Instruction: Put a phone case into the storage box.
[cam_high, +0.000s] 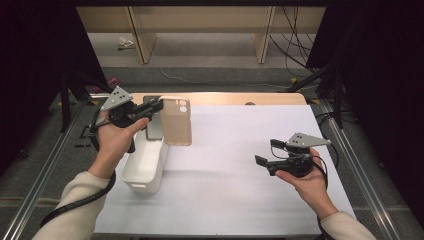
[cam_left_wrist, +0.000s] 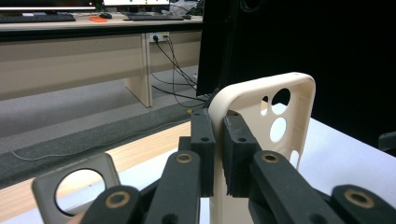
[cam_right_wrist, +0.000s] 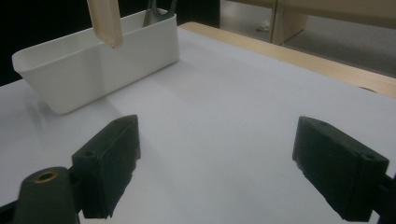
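Note:
A beige phone case (cam_high: 176, 121) hangs upright above the far end of a white bin (cam_high: 145, 162). My left gripper (cam_high: 157, 106) is shut on its left edge. In the left gripper view the two jaws (cam_left_wrist: 218, 126) pinch the rim of the beige case (cam_left_wrist: 247, 98), whose camera holes face right. A grey phone case (cam_high: 154, 129) stands in the bin behind it, and its corner with a round hole (cam_left_wrist: 42, 191) is at the lower left of the left gripper view. My right gripper (cam_high: 266, 152) is open over the white mat, and its jaws (cam_right_wrist: 217, 135) have nothing between them.
The white mat (cam_high: 230, 165) covers a wooden table (cam_high: 225, 98). The bin (cam_right_wrist: 98, 60) lies ahead of the right gripper, with the beige case's corner (cam_right_wrist: 105, 21) above it. Metal rails run along both sides. Cables lie on the floor beyond.

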